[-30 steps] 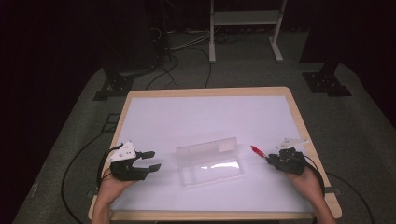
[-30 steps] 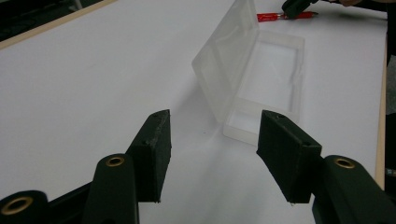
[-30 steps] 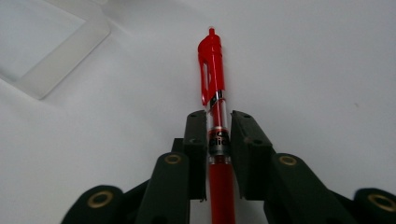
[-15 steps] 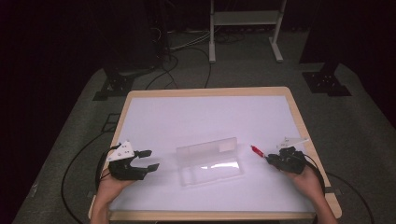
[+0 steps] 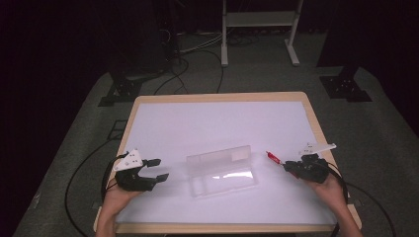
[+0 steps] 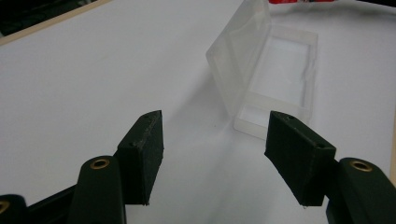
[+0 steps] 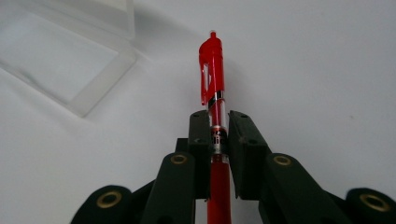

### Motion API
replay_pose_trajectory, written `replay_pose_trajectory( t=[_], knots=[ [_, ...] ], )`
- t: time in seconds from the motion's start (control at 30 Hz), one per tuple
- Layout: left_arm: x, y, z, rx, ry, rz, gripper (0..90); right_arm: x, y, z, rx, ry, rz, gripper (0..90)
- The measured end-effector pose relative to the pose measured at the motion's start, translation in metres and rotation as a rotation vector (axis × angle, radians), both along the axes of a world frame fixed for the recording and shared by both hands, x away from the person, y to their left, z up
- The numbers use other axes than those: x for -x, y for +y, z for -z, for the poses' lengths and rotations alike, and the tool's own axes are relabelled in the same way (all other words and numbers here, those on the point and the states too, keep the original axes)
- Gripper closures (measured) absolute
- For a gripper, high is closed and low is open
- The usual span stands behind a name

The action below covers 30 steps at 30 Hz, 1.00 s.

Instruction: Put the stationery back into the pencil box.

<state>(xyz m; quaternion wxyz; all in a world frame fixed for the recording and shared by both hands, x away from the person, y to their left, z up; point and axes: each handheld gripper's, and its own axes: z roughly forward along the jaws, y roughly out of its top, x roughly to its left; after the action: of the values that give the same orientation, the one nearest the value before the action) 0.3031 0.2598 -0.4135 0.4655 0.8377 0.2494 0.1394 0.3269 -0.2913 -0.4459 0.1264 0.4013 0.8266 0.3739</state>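
A clear plastic case (image 5: 222, 170) lies open in the middle of the white table top, its lid (image 6: 240, 44) raised on the far side. My right gripper (image 5: 290, 169) is shut on a red pen (image 7: 213, 88) just right of the case; the pen's clip end (image 5: 272, 157) points up and left toward it. In the right gripper view the case corner (image 7: 100, 77) sits at upper left. My left gripper (image 5: 159, 169) rests open at the front left, jaws wide apart and aimed at the case's near end (image 6: 254, 123), with nothing between them.
The white surface (image 5: 217, 123) has a wooden rim (image 5: 222, 98). Black cables (image 5: 74, 182) trail off the table's left and right sides onto grey carpet. A white metal stand (image 5: 259, 29) and dark equipment bases (image 5: 346, 84) sit beyond the far edge.
The right gripper has shifted very slightly with the pen. The left gripper and the case stay where they were.
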Motion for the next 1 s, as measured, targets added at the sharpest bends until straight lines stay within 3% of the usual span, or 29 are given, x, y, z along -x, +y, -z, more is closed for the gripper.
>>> replay_pose_trajectory(
  t=[0.4,0.77,1.0],
  knots=[
    [-0.001,0.003,0.001,0.003,0.011,-0.013,33.7,0.012,0.004,-0.025,-0.068,-0.023,-0.080,78.9],
    [-0.002,0.006,0.003,0.005,0.020,-0.033,30.3,0.018,0.026,-0.048,-0.132,-0.038,-0.195,78.9],
    [-0.002,0.007,0.004,0.001,0.026,-0.044,28.0,0.015,0.041,-0.054,-0.153,-0.026,-0.262,78.9]
  ],
)
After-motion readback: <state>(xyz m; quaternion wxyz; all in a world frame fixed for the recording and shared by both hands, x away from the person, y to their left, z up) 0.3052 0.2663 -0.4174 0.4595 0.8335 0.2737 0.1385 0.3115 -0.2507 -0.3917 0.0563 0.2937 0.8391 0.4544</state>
